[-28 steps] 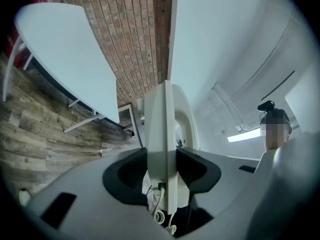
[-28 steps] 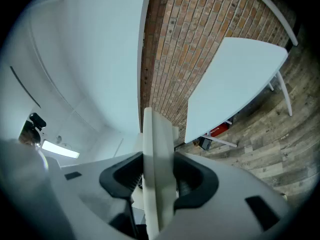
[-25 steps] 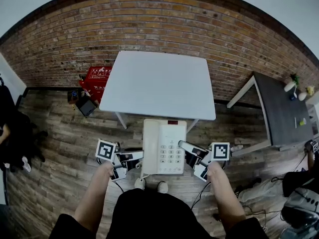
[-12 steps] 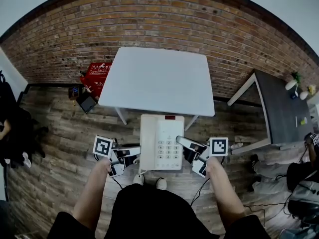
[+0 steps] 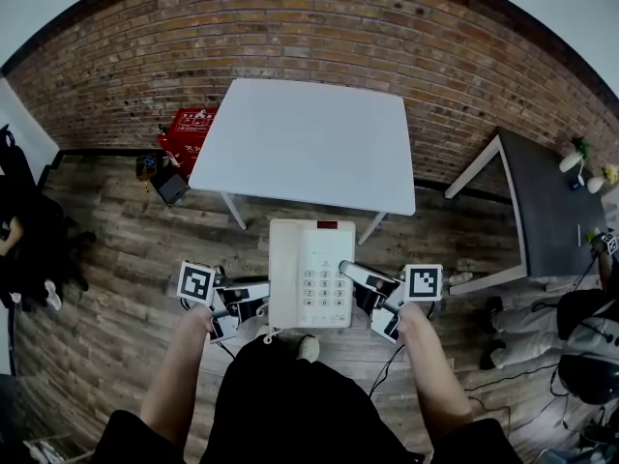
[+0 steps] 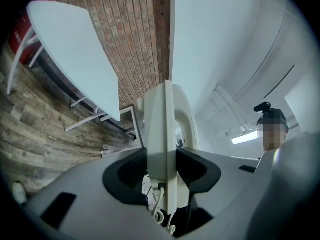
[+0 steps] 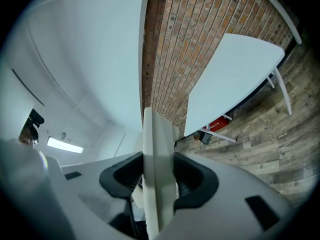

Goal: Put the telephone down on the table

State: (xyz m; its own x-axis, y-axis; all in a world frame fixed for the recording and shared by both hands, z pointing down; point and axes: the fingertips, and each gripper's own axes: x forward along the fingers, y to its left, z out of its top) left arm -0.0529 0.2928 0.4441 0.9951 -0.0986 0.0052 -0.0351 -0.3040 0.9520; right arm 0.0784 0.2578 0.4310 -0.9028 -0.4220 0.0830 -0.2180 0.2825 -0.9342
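Your forearms reach out from your body and angle in toward each other, left hand (image 5: 198,322) and right hand (image 5: 411,317) level with one another, each wrapped round its handle. The left gripper (image 5: 253,293) points inward to the right and the right gripper (image 5: 353,274) inward to the left, marker cubes facing up at the head camera.

Between them hangs the telephone (image 5: 311,274), cream, keypad up, held flat in the air above the wooden floor (image 5: 116,259). The left gripper's jaws are clamped on its left edge, with the coiled cord dangling just below them. The right gripper's jaws pinch the right edge beside the keypad. In both gripper views the body stands edge-on between the pads, touching both.

In the head view the telephone sits just short of the near edge of the white table (image 5: 305,143), not on it. Farther back, a red crate (image 5: 191,124) sits at the foot of the brick wall (image 5: 319,27), with a dark table (image 5: 546,211) off to your right.
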